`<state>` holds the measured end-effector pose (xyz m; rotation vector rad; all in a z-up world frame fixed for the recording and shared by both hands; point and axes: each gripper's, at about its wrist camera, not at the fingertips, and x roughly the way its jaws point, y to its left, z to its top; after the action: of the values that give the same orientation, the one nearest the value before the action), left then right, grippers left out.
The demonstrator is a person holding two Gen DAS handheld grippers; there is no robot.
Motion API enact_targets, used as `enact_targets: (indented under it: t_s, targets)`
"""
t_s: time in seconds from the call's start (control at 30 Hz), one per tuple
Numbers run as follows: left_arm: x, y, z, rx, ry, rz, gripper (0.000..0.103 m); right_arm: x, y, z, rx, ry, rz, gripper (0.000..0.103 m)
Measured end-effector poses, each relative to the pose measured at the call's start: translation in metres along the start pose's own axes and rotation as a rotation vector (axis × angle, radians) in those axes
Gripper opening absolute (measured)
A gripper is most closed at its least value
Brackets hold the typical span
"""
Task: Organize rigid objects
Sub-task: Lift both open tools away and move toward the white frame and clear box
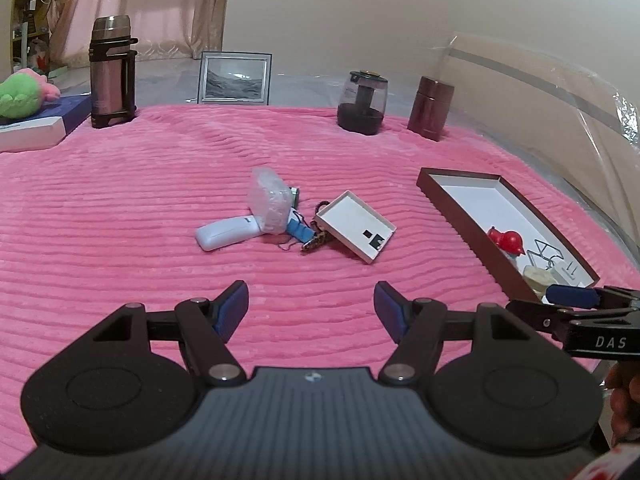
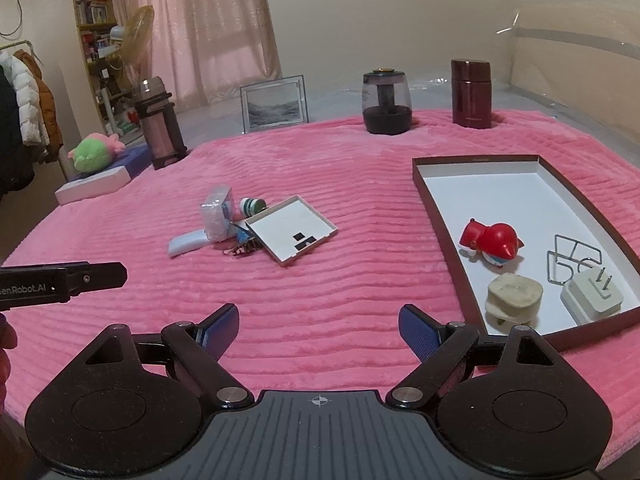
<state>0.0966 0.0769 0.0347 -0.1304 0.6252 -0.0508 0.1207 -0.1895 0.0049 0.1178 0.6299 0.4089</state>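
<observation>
Left wrist view: our left gripper (image 1: 311,304) hovers over the pink blanket (image 1: 120,216), jaws apart and empty, facing a loose pile: white remote (image 1: 224,234), bubble-wrapped block (image 1: 269,200), small white box lid (image 1: 355,225).

Right wrist view: our right gripper (image 2: 319,330), jaws wide and empty, sits near the brown tray (image 2: 440,216) holding a red figurine (image 2: 492,240), wire puzzle (image 2: 572,258), beige plug (image 2: 514,296) and white charger (image 2: 592,298).

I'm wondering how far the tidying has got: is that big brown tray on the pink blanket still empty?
No. In the right wrist view the brown tray already holds a red toy figure, a wire puzzle, a white plug and a beige block.
</observation>
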Motion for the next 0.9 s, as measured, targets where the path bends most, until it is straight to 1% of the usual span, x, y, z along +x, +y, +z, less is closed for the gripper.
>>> enact_targets:
  t_s: [0.47, 0.73, 0.9]
  targets:
    - [0.012, 0.019, 0.006, 0.018, 0.006, 0.028, 0.066, 0.018, 0.012, 0.003, -0.024, 0.017, 0.021, 0.084]
    - [0.031, 0.030, 0.011, 0.081, 0.030, 0.031, 0.066, 0.034, 0.013, 0.006, -0.039, 0.033, 0.024, 0.084]
    - [0.045, 0.038, 0.016, 0.101, 0.042, 0.020, 0.066, 0.047, 0.012, 0.009, -0.056, 0.038, 0.031, 0.084]
